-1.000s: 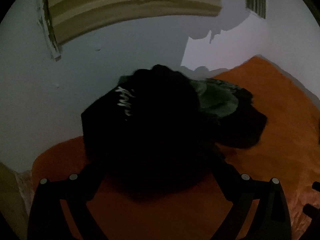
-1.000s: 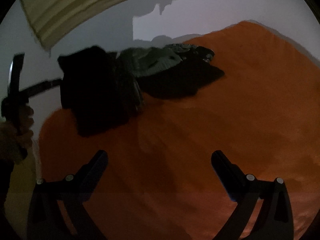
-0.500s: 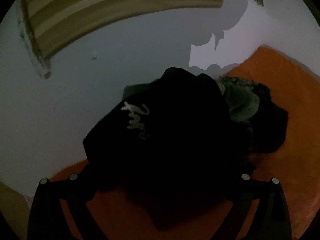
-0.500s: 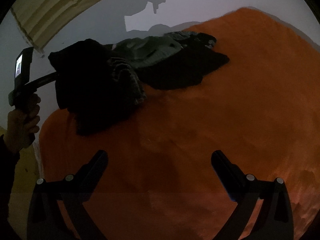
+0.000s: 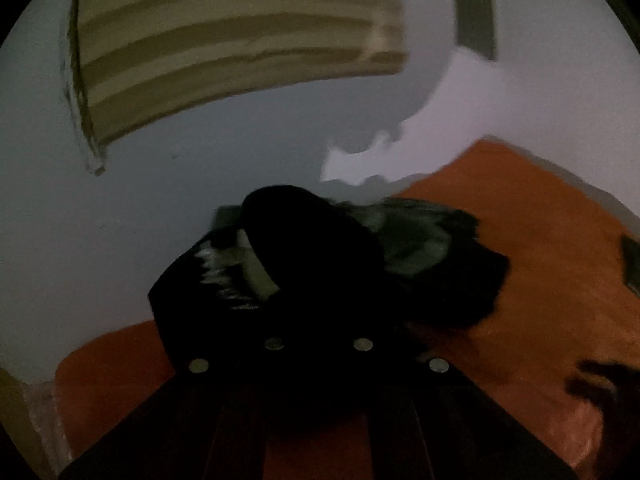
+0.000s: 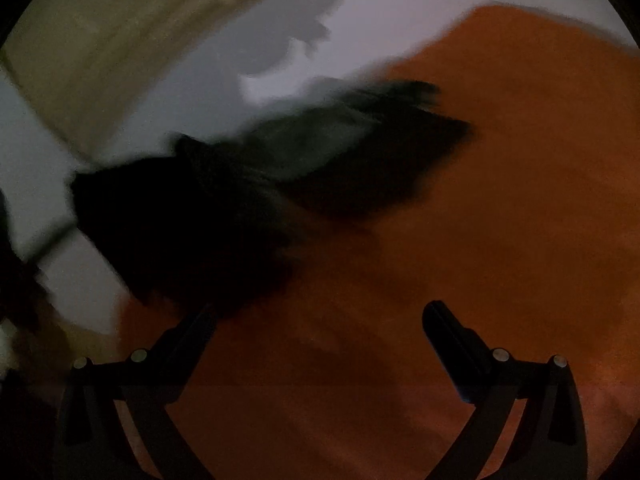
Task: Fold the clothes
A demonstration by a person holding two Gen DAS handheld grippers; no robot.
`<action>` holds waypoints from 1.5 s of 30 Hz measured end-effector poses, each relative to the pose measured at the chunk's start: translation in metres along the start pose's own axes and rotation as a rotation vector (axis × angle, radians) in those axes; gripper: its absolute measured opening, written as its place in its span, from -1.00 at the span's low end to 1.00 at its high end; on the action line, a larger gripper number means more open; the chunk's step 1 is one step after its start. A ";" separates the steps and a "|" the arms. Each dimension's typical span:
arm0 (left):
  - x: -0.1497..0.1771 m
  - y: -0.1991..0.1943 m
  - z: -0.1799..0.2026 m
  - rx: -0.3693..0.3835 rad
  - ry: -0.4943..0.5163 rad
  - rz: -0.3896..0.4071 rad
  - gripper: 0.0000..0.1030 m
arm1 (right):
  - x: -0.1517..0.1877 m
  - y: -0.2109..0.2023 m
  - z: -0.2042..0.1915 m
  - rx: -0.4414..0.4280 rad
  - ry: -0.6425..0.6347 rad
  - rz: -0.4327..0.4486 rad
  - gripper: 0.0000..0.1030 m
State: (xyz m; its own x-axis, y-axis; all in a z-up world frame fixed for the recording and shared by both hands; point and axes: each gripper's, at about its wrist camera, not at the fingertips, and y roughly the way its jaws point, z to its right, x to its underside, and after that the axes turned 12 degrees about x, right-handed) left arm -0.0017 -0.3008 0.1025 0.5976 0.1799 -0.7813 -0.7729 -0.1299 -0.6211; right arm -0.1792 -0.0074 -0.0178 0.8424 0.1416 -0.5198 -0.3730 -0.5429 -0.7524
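Nearest, the left gripper is seen with its fingers drawn together and clamped on a black garment bearing pale lettering, which is bunched at the near edge of an orange bedspread. The right gripper is held over bare orange cover with its fingers wide apart and nothing between them. Farther back, a grey-green garment and more dark clothing are heaped against a pale wall, where a striped curtain is hung.
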 end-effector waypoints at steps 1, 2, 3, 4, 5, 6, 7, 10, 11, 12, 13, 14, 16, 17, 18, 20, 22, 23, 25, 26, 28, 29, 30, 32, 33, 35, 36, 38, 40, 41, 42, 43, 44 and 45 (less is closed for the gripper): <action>0.004 -0.002 0.003 0.012 -0.002 -0.008 -0.89 | -0.013 0.009 -0.010 -0.095 0.018 -0.022 1.00; 0.008 -0.004 0.005 0.022 -0.005 -0.019 -0.89 | -0.026 0.018 -0.020 -0.190 0.037 -0.044 1.00; 0.012 -0.005 0.008 0.033 -0.009 -0.029 -0.89 | -0.034 0.026 -0.029 -0.235 0.050 -0.064 1.00; 0.016 -0.006 0.006 0.031 -0.015 -0.034 -0.89 | -0.042 0.034 -0.038 -0.279 0.063 -0.083 1.00; 0.019 -0.006 0.005 0.028 -0.022 -0.039 -0.89 | -0.050 0.042 -0.047 -0.323 0.076 -0.102 1.00; 0.022 -0.007 0.003 0.028 -0.029 -0.042 -0.89 | -0.056 0.052 -0.058 -0.352 0.088 -0.124 1.00; 0.024 -0.008 0.003 0.028 -0.037 -0.045 -0.89 | -0.061 0.064 -0.071 -0.383 0.101 -0.157 1.00; 0.028 -0.011 0.003 0.022 -0.023 -0.054 -0.89 | -0.065 0.099 -0.101 -0.465 0.135 -0.281 1.00; 0.029 -0.011 0.004 0.020 -0.018 -0.056 -0.89 | -0.063 0.109 -0.107 -0.479 0.146 -0.319 1.00; 0.030 -0.012 0.004 0.018 -0.013 -0.059 -0.89 | -0.065 0.119 -0.112 -0.496 0.173 -0.348 1.00; 0.031 -0.013 0.005 0.016 -0.008 -0.062 -0.89 | -0.066 0.129 -0.117 -0.513 0.201 -0.376 1.00; 0.033 -0.014 0.006 0.015 -0.002 -0.067 -0.89 | -0.066 0.135 -0.119 -0.529 0.225 -0.393 0.97; 0.037 -0.016 0.006 0.014 0.003 -0.076 -0.89 | -0.068 0.143 -0.120 -0.548 0.271 -0.404 -0.25; 0.037 -0.016 0.006 0.016 0.004 -0.080 -0.89 | -0.069 0.142 -0.119 -0.529 0.276 -0.391 -0.66; 0.038 -0.016 0.007 0.018 0.005 -0.083 -0.89 | -0.071 0.135 -0.115 -0.501 0.265 -0.356 -0.90; 0.037 -0.016 0.013 0.015 0.054 -0.087 -0.89 | -0.075 0.120 -0.107 -0.444 0.240 -0.284 -0.94; 0.035 -0.016 0.020 0.014 0.099 -0.083 -0.89 | -0.074 0.107 -0.102 -0.418 0.218 -0.229 -0.96; 0.030 -0.017 0.024 0.028 0.105 -0.073 -0.89 | -0.074 0.099 -0.099 -0.405 0.203 -0.198 -0.96; 0.023 -0.019 0.031 0.054 0.113 -0.053 -0.89 | -0.076 0.079 -0.091 -0.373 0.186 -0.121 -0.96; 0.018 -0.021 0.038 0.072 0.117 -0.033 -0.89 | -0.077 0.068 -0.085 -0.360 0.182 -0.082 -0.96; 0.015 -0.026 0.050 0.109 0.124 -0.005 -0.89 | -0.083 0.040 -0.072 -0.344 0.192 -0.005 -0.99; 0.011 -0.028 0.058 0.129 0.130 0.008 -0.89 | -0.088 0.024 -0.064 -0.338 0.198 0.028 -0.99; 0.007 -0.031 0.067 0.147 0.141 0.018 -0.89 | -0.093 0.009 -0.057 -0.331 0.204 0.062 -0.99; -0.004 -0.039 0.090 0.197 0.165 0.044 -0.89 | -0.102 -0.029 -0.040 -0.325 0.222 0.146 -0.99; -0.010 -0.045 0.104 0.232 0.177 0.062 -0.89 | -0.104 -0.051 -0.031 -0.315 0.217 0.184 -0.98; -0.023 -0.060 0.135 0.309 0.209 0.108 -0.89 | -0.108 -0.095 -0.014 -0.294 0.208 0.259 -0.98; -0.029 -0.068 0.153 0.359 0.227 0.135 -0.89 | -0.110 -0.117 -0.005 -0.284 0.204 0.296 -0.98; -0.038 -0.085 0.186 0.441 0.266 0.190 -0.90 | -0.109 -0.165 0.015 -0.237 0.204 0.378 -0.98; -0.044 -0.109 0.224 0.534 0.320 0.266 -0.91 | -0.105 -0.220 0.041 -0.172 0.220 0.463 -0.98; -0.044 -0.119 0.241 0.583 0.338 0.293 -0.92 | -0.101 -0.244 0.057 -0.145 0.240 0.495 -0.98; -0.044 -0.129 0.256 0.633 0.355 0.319 -0.92 | -0.096 -0.268 0.072 -0.118 0.261 0.527 -0.98; -0.045 -0.138 0.272 0.682 0.372 0.345 -0.92 | -0.087 -0.299 0.091 -0.076 0.288 0.568 -0.98; -0.041 -0.140 0.285 0.729 0.377 0.338 -0.91 | -0.079 -0.325 0.107 -0.034 0.307 0.606 -0.98; -0.037 -0.140 0.298 0.775 0.381 0.325 -0.91 | -0.071 -0.351 0.122 0.009 0.325 0.645 -1.00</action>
State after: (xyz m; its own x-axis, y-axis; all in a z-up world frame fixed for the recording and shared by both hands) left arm 0.0211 0.0012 0.2368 0.2494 -0.1022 -0.9630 -0.7595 0.5963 -0.2600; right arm -0.1552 0.2741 0.2337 0.5260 -0.4590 -0.7160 -0.8370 -0.4286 -0.3401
